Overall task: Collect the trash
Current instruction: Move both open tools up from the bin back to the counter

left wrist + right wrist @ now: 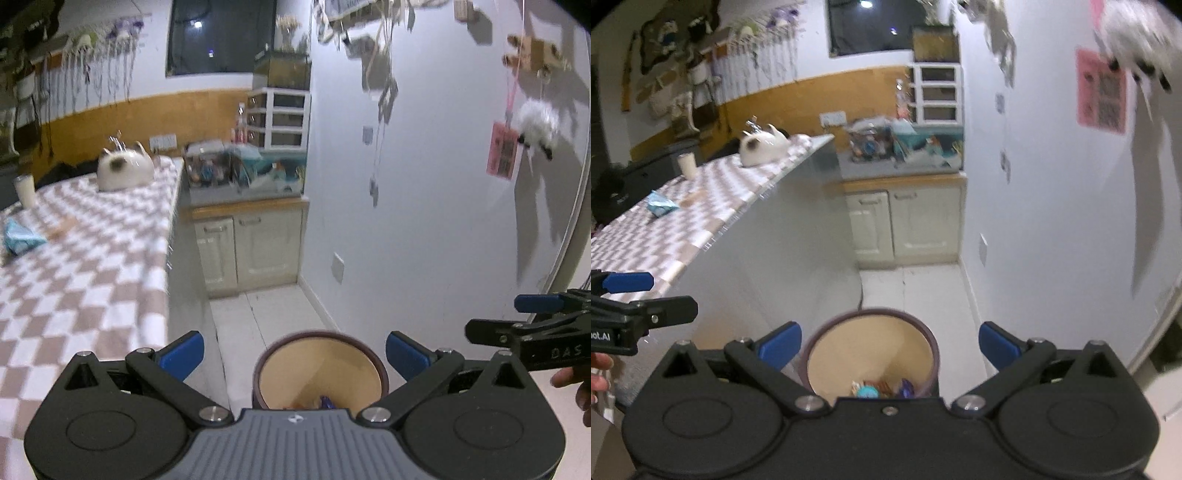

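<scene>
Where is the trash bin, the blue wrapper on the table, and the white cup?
trash bin (849, 354), right wrist view, on its tan inner wall
blue wrapper (660, 204), right wrist view, on its crumpled middle
white cup (25, 189), left wrist view, on its side

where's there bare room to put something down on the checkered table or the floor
On the checkered table, bare cloth runs from the blue wrapper toward the near edge, and between the white cup and the cat-shaped pot. The floor is free between the bin and the cabinet. The cabinet's top is crowded.
</scene>
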